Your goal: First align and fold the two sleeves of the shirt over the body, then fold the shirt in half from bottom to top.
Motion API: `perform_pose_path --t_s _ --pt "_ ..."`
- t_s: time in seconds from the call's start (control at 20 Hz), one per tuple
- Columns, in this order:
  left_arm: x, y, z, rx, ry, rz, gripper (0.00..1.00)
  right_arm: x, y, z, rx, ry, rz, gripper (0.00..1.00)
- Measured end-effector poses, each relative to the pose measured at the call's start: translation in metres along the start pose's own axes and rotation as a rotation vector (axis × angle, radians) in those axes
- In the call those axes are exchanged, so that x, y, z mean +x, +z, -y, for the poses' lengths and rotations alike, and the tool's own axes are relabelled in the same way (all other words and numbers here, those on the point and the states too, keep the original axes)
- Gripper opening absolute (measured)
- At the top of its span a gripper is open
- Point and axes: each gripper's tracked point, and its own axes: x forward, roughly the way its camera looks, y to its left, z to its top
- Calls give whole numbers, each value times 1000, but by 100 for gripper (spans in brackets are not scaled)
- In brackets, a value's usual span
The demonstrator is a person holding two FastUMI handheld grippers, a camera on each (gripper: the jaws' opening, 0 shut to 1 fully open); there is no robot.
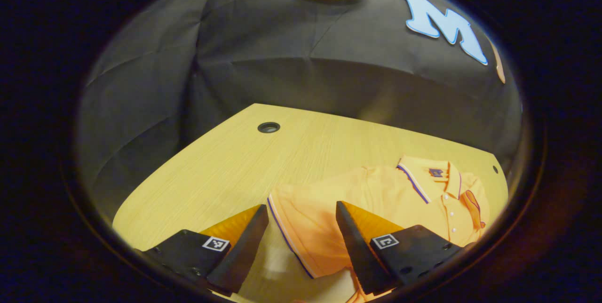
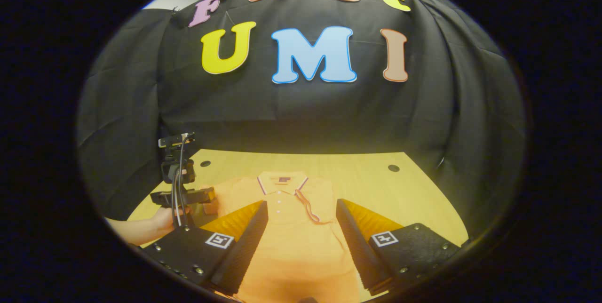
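Your left gripper (image 1: 302,213) and right gripper (image 2: 302,211) both gape wide, holding nothing. The orange shirt (image 2: 294,227) lies flat mid-tabletop (image 1: 225,166), collar toward the back edge, near two round holes (image 2: 393,168). Its collar label is too small to read.

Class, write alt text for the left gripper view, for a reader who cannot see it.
An orange polo shirt lies on a light wooden table, one striped sleeve spread between the open fingers of the left gripper. The collar lies to the right, and black cloth hangs behind the table.
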Motion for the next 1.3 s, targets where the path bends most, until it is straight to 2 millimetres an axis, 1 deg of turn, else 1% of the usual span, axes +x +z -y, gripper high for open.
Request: perform_pose_path --t_s 0.1,0.3,0.4,0.6,0.65,0.75,0.8,0.85,0.9,0.95,1.0,1.05,1.1,1.15,1.2,1.3 --pt "10 -6 -4 12 11 -21 94 -1 -7 1 4 3 -20 90" --pt "23 -15 -6 32 20 -50 94 -4 -14 4 30 1 -43 91" --pt "24 -15 -1 53 18 -51 94 -5 -16 5 33 1 -49 90" --pt "26 -12 9 103 -35 -65 93 -6 -24 0 56 21 -69 91" --pt "27 -13 12 111 -46 -70 88 -6 -25 -1 61 25 -72 91" --pt "29 -14 19 132 -58 -72 67 -7 -27 -2 66 33 -78 91" --pt "30 -14 21 147 -55 -73 46 -8 -29 -1 67 35 -80 91" --pt "30 -15 23 169 -52 -79 32 -9 -30 0 66 35 -80 91" --pt "29 -15 25 199 -44 -87 17 -10 -30 2 66 33 -80 91" --pt "30 -16 27 223 -44 -94 12 -12 -32 5 69 28 -79 91" --pt "29 -15 31 234 -47 -93 12 -15 -32 8 74 22 -80 91" --pt "27 -12 31 239 -34 -87 11 -16 -34 12 80 15 -79 89" --pt "24 -7 34 238 -31 -73 6 -17 -34 17 87 5 -79 91" --pt "21 -1 39 233 -38 -57 6 -19 -37 23 97 -5 -81 89" --pt "17 5 43 235 -42 -41 6 -21 -38 28 110 -13 -82 90" --pt "9 17 56 248 -56 -11 6 -21 -42 36 135 -27 -88 90"
